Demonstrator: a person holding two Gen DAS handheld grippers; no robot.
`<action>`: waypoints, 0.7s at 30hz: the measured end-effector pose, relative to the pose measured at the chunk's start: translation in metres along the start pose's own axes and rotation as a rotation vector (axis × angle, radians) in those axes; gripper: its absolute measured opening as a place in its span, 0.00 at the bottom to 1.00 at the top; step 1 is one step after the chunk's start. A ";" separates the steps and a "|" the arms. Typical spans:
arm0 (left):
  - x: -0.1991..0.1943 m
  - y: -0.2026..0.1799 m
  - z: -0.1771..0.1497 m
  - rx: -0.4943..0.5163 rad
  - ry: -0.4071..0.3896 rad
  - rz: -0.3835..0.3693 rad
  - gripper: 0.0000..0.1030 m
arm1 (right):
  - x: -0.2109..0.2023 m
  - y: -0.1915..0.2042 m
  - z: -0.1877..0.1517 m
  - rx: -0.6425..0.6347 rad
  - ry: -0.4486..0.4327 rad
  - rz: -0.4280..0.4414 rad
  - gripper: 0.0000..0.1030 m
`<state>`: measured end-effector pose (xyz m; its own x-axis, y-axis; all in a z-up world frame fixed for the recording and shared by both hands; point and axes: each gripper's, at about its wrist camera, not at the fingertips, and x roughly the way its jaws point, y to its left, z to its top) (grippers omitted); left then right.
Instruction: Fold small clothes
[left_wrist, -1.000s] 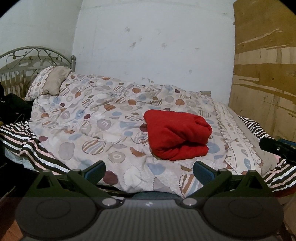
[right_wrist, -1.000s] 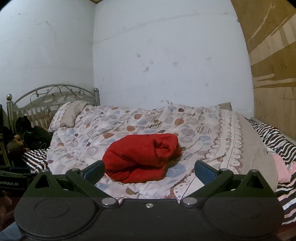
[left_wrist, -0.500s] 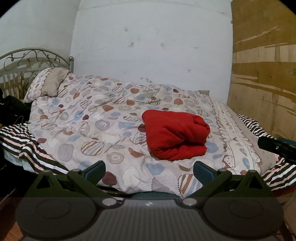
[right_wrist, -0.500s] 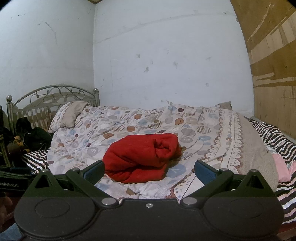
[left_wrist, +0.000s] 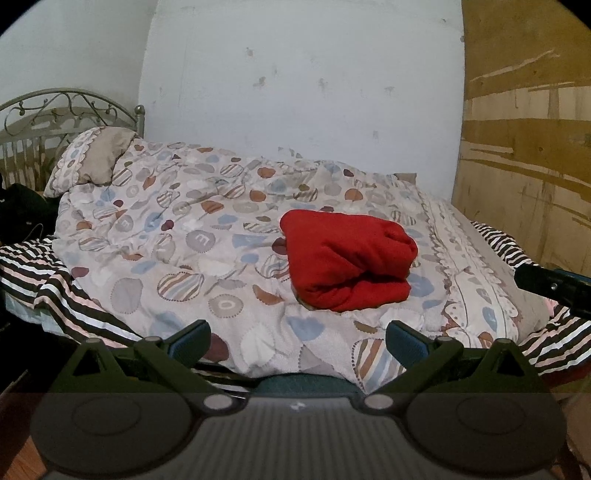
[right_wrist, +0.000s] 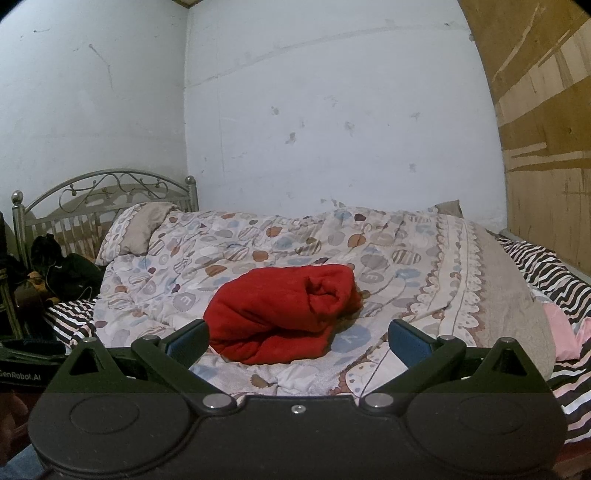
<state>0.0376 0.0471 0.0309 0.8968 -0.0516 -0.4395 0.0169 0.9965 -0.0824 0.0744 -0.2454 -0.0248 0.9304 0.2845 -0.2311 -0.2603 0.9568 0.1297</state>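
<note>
On the patterned duvet (left_wrist: 192, 236), near its front edge, the red garment (left_wrist: 347, 262) lies folded but puffy; it may spring open. The left gripper (left_wrist: 297, 338) and right gripper (right_wrist: 297, 338) are released and empty.

A patterned duvet (left_wrist: 192, 236) covers a bed with a scrolled metal headboard (right_wrist: 103, 192), a pillow (left_wrist: 92, 158) at its head, striped sheets (right_wrist: 546, 266) beneath, against a scuffed white wall (right_wrist: 332, 129) and plywood panel (left_wrist: 524, 147).
</note>
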 end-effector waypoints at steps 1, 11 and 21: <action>0.000 0.000 0.000 -0.001 0.001 -0.001 0.99 | 0.000 0.001 0.000 0.001 0.001 0.000 1.00; 0.008 -0.003 -0.003 0.031 0.063 0.044 0.99 | 0.000 0.003 0.000 0.003 0.005 0.000 1.00; 0.012 0.000 -0.005 0.023 0.073 0.062 0.99 | 0.000 0.000 -0.002 0.009 0.006 -0.014 1.00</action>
<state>0.0457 0.0465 0.0214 0.8617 0.0066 -0.5074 -0.0271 0.9991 -0.0329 0.0739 -0.2452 -0.0269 0.9324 0.2717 -0.2382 -0.2452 0.9600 0.1352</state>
